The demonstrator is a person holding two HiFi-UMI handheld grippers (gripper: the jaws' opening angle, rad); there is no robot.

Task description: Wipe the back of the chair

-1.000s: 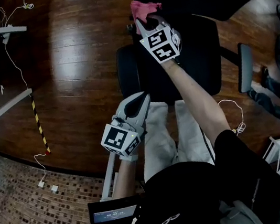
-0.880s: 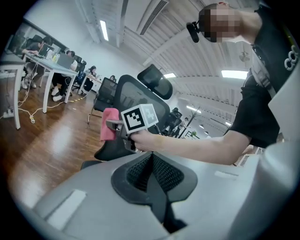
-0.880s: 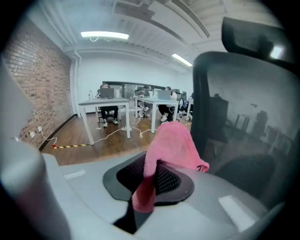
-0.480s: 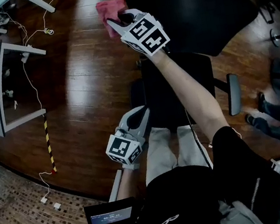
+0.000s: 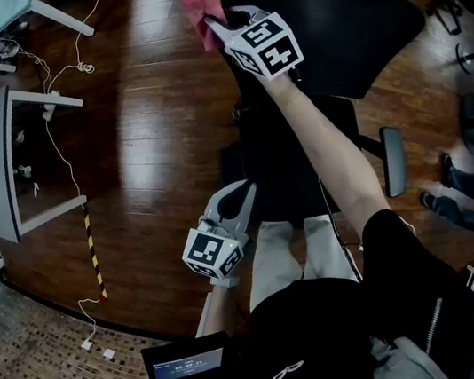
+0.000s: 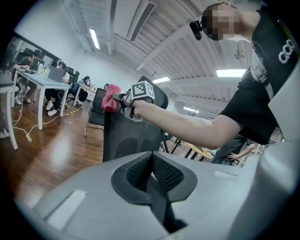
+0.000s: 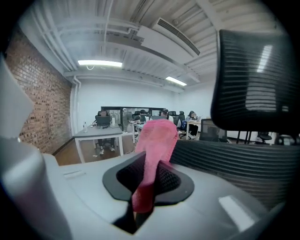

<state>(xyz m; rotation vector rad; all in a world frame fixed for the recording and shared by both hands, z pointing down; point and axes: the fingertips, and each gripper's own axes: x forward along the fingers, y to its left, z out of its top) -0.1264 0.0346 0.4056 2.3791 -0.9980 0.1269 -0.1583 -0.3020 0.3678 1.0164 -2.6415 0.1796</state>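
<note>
Two grippers are showing, and only one is doing the work. Nearest, the left gripper [image 5: 240,194] is hanging over the person's lap, its jaws pressed together with nothing between them, well apart from the chair. Farther out, the right gripper [image 5: 214,26] is reaching forward on a stretched arm, its jaws clamping a pink cloth [image 5: 199,6]. The cloth is sitting at the left edge of the chair back [image 5: 353,25]; whether it is touching, I cannot tell. The back is spreading to the right of these jaws, below the headrest [image 7: 258,79], so I judge the stroke must go rightward, by the right gripper.
</note>
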